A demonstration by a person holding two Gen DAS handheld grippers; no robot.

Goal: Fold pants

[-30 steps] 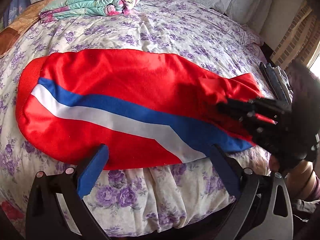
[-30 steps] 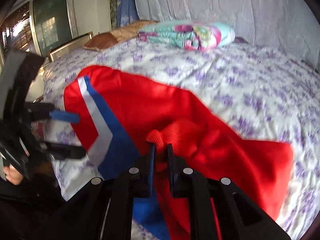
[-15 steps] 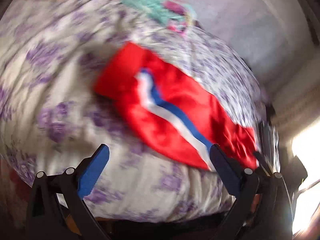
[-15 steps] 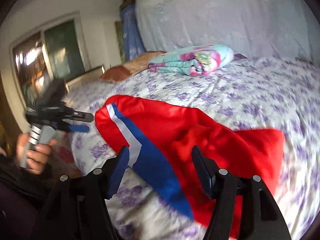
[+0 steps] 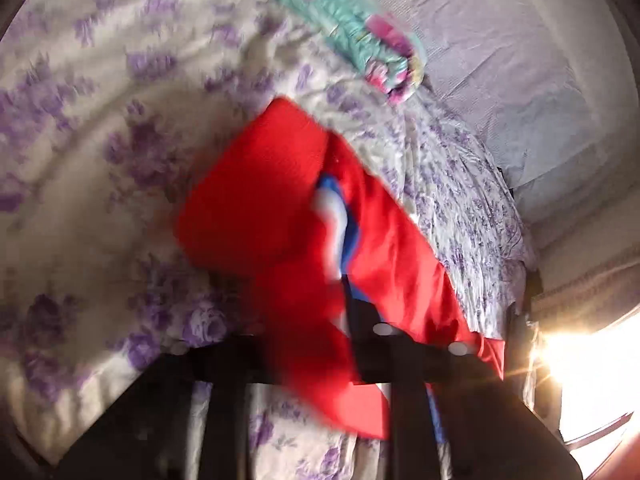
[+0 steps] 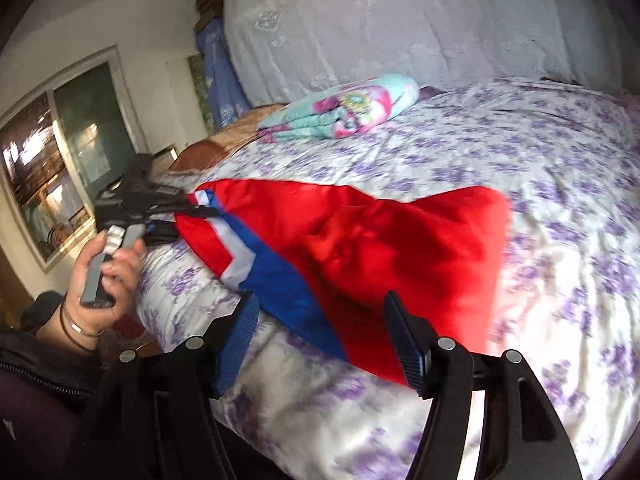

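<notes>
Both tongs are at the near edge of the bed [image 6: 540, 184]. Right gripper [image 6: 324, 344] stands released, its blue-padded fingers [image 6: 240, 332] spread wide and holding nothing, poised just above the near hem of the pants [image 6: 360, 248]. Left gripper [image 6: 192, 212] is clenched on the pants' far-left end, by the blue-and-white stripe; in its own blurred view the red cloth [image 5: 288, 216] is bunched and lifted between the dark fingers [image 5: 360, 320].

Pants lie red and lengthwise along the near side of the floral bedspread [image 5: 100, 160], one end doubled over the middle, the lower edge hanging slightly past the mattress edge. Bare bedspread stretches beyond them and to the right. A folded turquoise blanket [image 6: 344, 112] sits well apart, near the headboard.

Left hand [image 6: 104, 280] grips the tool's handle, wrist bent, bracelets at the cuff.
</notes>
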